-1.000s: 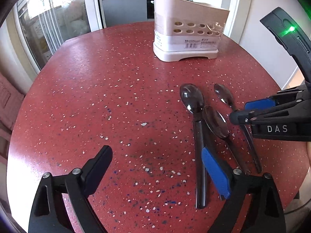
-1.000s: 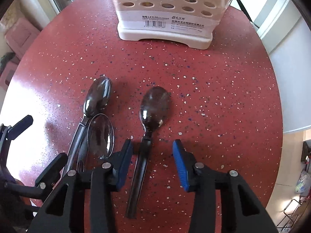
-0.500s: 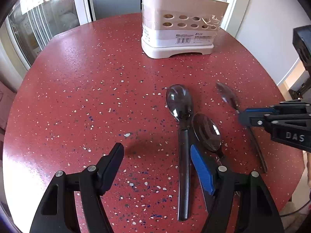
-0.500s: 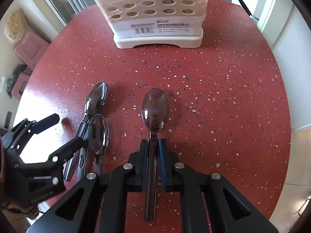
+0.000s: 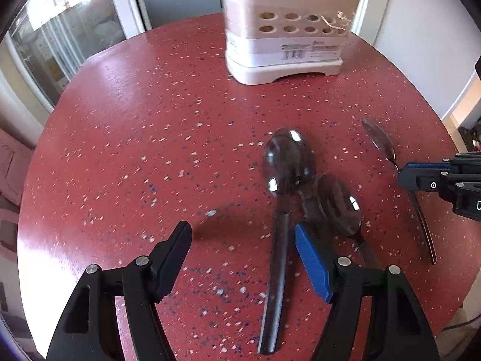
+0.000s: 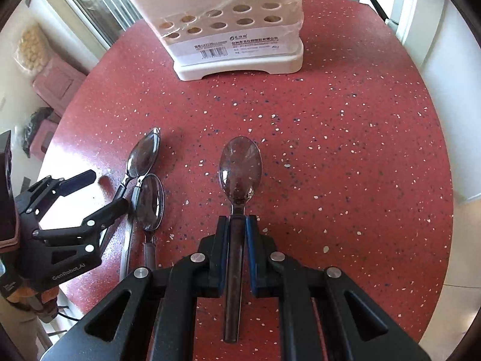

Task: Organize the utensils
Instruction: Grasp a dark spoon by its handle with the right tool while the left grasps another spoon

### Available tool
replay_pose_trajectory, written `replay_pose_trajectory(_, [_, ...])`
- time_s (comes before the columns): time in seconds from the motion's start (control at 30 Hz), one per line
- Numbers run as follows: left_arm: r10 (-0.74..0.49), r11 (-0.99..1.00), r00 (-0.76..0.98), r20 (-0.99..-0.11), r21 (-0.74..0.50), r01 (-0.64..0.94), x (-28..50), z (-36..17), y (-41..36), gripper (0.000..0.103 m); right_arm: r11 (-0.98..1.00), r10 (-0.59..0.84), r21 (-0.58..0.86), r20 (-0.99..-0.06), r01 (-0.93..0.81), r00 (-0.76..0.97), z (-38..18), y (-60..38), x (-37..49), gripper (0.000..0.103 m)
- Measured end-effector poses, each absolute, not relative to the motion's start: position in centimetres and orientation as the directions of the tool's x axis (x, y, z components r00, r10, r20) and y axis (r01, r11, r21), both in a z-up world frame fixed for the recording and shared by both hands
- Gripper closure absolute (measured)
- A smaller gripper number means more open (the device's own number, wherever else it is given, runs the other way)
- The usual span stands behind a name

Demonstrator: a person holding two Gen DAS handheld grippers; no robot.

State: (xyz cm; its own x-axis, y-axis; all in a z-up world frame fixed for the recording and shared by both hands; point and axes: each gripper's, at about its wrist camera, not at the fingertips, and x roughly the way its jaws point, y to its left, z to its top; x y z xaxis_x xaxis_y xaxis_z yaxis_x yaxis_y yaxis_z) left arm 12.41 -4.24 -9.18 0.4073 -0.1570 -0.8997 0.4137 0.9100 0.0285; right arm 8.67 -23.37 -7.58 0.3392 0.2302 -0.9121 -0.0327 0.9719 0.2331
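- The right gripper (image 6: 236, 228) is seen closed on the handle of a spoon (image 6: 239, 170); its blue-padded fingers (image 6: 250, 231) have just been closing, and the handle is clamped between them, bowl pointing toward the far edge of the counter (image 6: 345, 138).
- The left gripper (image 5: 243, 252) is held wide apart above the red speckled counter; the handle of a long dark spoon (image 5: 288, 162) is seen between its fingers (image 5: 312, 266), untouched by the pads.
- A second spoon (image 5: 336, 203) is laid just beside the long dark spoon, their necks overlapping; which one is on top cannot be told.
- All three spoons are found toward the near half of the counter, the gripped one well apart to the right of the pair.
- A white perforated utensil holder (image 6: 231, 27) is stood upright near the far edge of the counter, with wooden sticks showing at its top.
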Motion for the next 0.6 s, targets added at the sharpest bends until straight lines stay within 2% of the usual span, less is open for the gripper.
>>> replay_pose_trajectory(0.3, [-0.153,0.890,0.317,-0.936,0.009,0.457,14.3,-9.0,-5.2,0.007,0.960,0.271,0.276,-0.894,-0.040,0.355,-6.9,-25.7,8.7,0.091])
replay_pose_trajectory(0.33, [-0.154,0.886,0.306,-0.939,0.005,0.463,14.3,-9.0,-5.4,0.009,0.959,0.277,0.281,-0.892,-0.043,0.358,-6.8,-25.9,8.7,0.091])
replay_pose_trajectory(0.4, [-0.161,0.874,0.282,-0.946,-0.004,0.486,14.6,-8.8,-5.8,0.015,0.955,0.289,0.292,-0.885,-0.048,0.365,-6.4,-26.4,8.6,0.091])
replay_pose_trajectory(0.47, [-0.167,0.858,0.264,-0.950,-0.008,0.513,14.6,-8.5,-6.3,0.029,0.950,0.304,0.308,-0.877,-0.050,0.373,-5.9,-26.2,8.3,0.091])
replay_pose_trajectory(0.5, [-0.168,0.852,0.258,-0.951,-0.009,0.523,14.6,-8.4,-6.7,0.033,0.948,0.310,0.315,-0.873,-0.050,0.376,-5.8,-26.5,8.2,0.091])
replay_pose_trajectory(0.53, [-0.170,0.848,0.253,-0.952,-0.010,0.531,14.6,-8.3,-7.0,0.039,0.946,0.314,0.320,-0.871,-0.050,0.378,-5.6,-26.7,8.1,0.091])
replay_pose_trajectory(0.57, [-0.172,0.842,0.250,-0.953,-0.011,0.539,14.6,-8.2,-7.2,0.053,0.945,0.317,0.323,-0.868,-0.051,0.381,-5.4,-26.9,8.0,0.091])
replay_pose_trajectory(0.6, [-0.174,0.841,0.252,-0.952,-0.011,0.541,14.6,-8.1,-7.4,0.061,0.944,0.320,0.326,-0.866,-0.052,0.384,-5.3,-27.1,7.9,0.091])
